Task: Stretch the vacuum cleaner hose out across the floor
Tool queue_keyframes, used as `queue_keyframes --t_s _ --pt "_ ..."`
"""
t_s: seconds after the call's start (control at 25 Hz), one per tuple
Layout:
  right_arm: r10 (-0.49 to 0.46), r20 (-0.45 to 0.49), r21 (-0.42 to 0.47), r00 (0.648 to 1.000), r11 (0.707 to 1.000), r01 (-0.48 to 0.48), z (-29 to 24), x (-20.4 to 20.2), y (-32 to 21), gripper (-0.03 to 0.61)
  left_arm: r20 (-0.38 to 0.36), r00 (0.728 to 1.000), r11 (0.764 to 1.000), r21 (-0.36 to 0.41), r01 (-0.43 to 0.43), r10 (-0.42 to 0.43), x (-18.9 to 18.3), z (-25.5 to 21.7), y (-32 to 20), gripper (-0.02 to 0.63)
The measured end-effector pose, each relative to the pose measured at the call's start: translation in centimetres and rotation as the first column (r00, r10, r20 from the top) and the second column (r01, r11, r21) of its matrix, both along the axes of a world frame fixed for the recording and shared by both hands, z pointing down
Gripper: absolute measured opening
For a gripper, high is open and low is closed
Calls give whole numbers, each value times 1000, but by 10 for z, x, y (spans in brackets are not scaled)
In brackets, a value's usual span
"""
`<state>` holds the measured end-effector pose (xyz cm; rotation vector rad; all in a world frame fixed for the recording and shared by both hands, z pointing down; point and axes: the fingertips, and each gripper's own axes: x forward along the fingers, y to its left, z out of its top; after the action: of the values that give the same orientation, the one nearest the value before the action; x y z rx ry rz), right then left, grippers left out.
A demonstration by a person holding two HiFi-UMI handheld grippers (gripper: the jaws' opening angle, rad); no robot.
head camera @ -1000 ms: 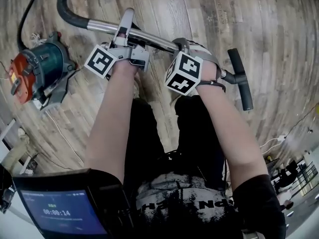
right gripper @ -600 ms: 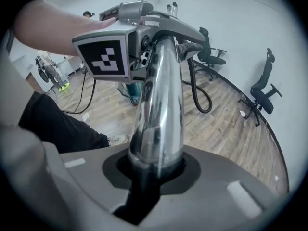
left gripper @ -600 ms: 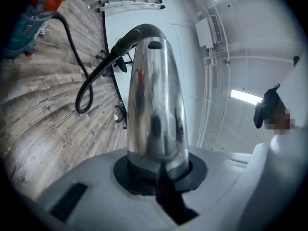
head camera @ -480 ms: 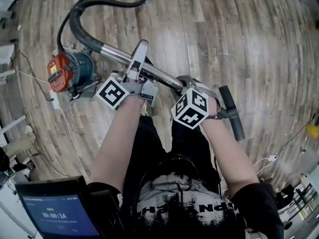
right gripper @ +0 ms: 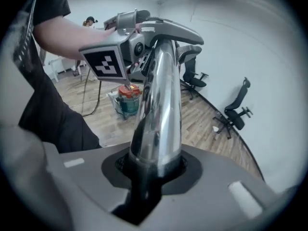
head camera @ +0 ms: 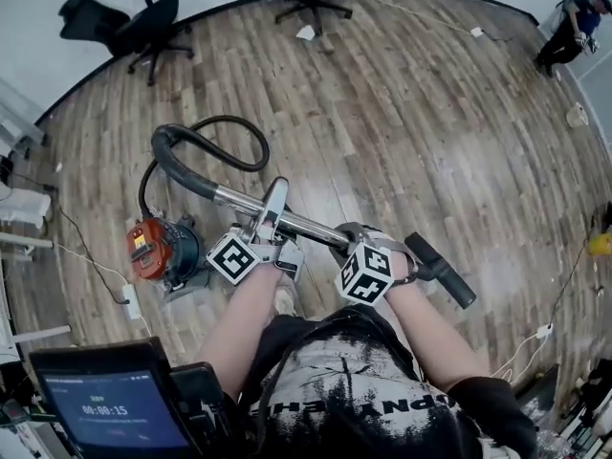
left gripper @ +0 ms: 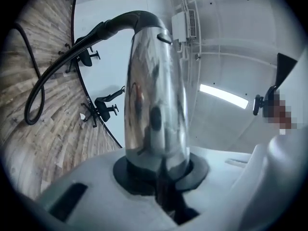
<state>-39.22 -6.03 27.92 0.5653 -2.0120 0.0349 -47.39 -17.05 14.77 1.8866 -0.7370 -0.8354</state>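
I have the vacuum cleaner's metal tube (head camera: 306,226) in both grips, running across the middle of the head view from upper left to lower right. The left hand-held gripper (head camera: 271,208) is clamped on the tube near its upper end, just below the curved black handle. The right hand-held gripper (head camera: 346,237) is clamped on it further down, toward the black floor nozzle (head camera: 440,271) at the lower right. In each gripper view the tube sits right in the notch between the jaws. Both pairs of jaws have just been easing open a little, yet the tube is between them and looks firmly held, clear of the floor (head camera: 430,113).

The hose (head camera: 229,120) is not stretched yet, by my reading. From the handle it curls in a loop at the left centre of the frame and drops back to the orange and teal vacuum body (head camera: 163,251), which sits on the floor at the left, close to my left arm.

So the pick-up looks done and the real work is left. The tube has to be carried away from the body, most likely toward the bare boards on the right. Once the loop pulls out straight, the hose has to be laid down.
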Motion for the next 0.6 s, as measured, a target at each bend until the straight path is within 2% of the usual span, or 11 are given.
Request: queue_keyframes --t_s 0.08,0.2,0.24,0.32,0.4,0.44,0.6 --pt "47 -36 88 998 995 -43 -11 -1 -5 97 13 1000 1000 -27 -3 3 -3 -9 0 51" --pt "69 -21 81 997 994 -67 -13 -16 -2 91 41 999 998 -63 -30 33 -14 -6 4 54" --pt "71 -6 65 997 995 -70 -12 -22 2 91 53 997 998 -47 -51 54 -17 -5 7 57" --pt "72 25 29 997 997 -73 -11 -32 13 91 83 991 993 46 -106 102 -20 -15 14 61" --pt "82 46 4 996 997 -82 -12 -38 20 91 75 987 980 131 -152 143 -19 -29 19 59" --pt "91 50 -3 995 996 -91 -11 -40 21 91 61 986 977 137 -164 157 -19 -30 19 54" --pt "133 35 -6 990 991 -133 2 -38 29 92 40 984 983 50 -178 176 -17 -4 23 51"
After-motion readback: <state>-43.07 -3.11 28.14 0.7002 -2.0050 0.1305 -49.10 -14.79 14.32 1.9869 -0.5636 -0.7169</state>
